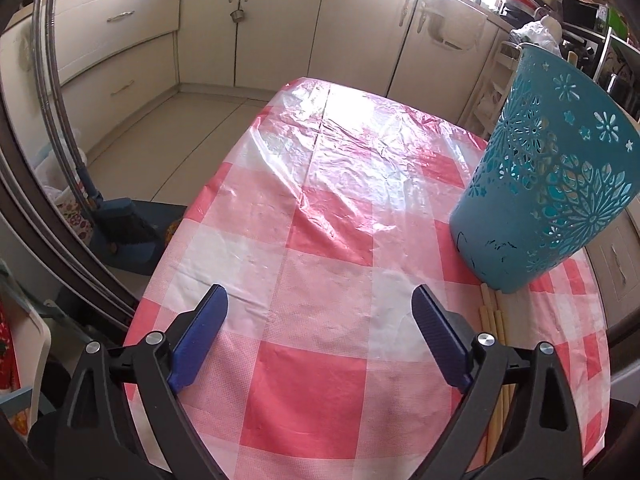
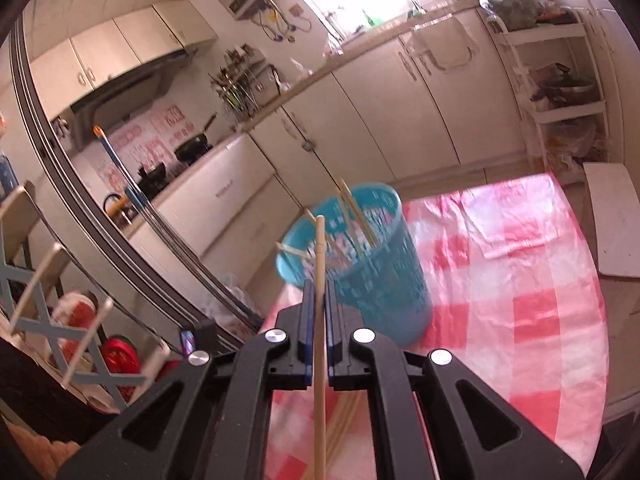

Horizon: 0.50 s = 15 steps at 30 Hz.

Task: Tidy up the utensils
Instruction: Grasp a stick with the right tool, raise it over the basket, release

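A teal perforated basket (image 1: 548, 176) stands on the red-and-white checked tablecloth (image 1: 312, 240) at the right of the left wrist view. Pale wooden chopsticks (image 1: 494, 320) lie on the cloth just in front of it. My left gripper (image 1: 320, 300) hangs open over bare cloth, holding nothing. In the right wrist view my right gripper (image 2: 319, 292) is shut on a single wooden chopstick (image 2: 320, 248) that stands up between the pads. Beyond it the teal basket (image 2: 360, 256) holds several chopsticks (image 2: 356, 208). More chopsticks (image 2: 340, 432) lie below the gripper.
Cream kitchen cabinets (image 1: 280, 32) run along the far wall. A broom and dustpan (image 1: 120, 224) sit on the floor left of the table. A white shelf rack (image 2: 560, 92) with goods stands at the right. A white board (image 2: 612, 216) lies beyond the table's far corner.
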Motion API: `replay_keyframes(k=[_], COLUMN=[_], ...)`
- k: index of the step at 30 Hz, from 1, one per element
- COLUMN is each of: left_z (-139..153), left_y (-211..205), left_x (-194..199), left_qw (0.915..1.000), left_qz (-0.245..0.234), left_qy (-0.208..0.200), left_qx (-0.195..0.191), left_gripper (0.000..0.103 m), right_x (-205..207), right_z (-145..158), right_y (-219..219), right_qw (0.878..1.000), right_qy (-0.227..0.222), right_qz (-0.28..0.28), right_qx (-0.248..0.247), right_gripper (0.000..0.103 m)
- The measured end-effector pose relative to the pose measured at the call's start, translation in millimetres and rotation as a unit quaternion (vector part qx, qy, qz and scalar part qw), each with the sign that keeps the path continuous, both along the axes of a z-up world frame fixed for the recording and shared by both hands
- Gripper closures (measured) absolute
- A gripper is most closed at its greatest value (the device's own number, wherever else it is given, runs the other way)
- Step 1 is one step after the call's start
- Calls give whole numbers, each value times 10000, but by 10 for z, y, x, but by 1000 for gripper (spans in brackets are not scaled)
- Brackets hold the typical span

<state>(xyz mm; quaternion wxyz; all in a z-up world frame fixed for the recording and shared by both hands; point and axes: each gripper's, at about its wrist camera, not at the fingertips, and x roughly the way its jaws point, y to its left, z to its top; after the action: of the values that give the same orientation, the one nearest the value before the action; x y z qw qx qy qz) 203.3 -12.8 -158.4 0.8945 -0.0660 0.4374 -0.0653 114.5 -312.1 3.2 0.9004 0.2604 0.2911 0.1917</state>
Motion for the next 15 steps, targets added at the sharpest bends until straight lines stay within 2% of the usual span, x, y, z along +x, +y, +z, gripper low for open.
replay_keyframes(k=[3,7,10,15], left_z=[1,-1,1,22], left_y=[-4,-7,-16,-9], left_x=[-8,-19,-27,-54], left_qw=[10000,10000,10000,9999], left_qz=[8,20,-6,-18], left_qy=[-12,-25,-46,-144], left_qx=[-13,28,49,4], left_gripper=[14,14,14,14], right_x=[306,746,1158,1494], right_z=[415,709,621,232], right_y=[40,155,314,414], right_qw=[9981,9902,9836,9799], right_qy=[-566,-1129,-1143,-709], right_qz=[-245,-774,-1210,-1454], right_qx=[81,-259,-693,-1170], right_gripper=[98,97,97,97])
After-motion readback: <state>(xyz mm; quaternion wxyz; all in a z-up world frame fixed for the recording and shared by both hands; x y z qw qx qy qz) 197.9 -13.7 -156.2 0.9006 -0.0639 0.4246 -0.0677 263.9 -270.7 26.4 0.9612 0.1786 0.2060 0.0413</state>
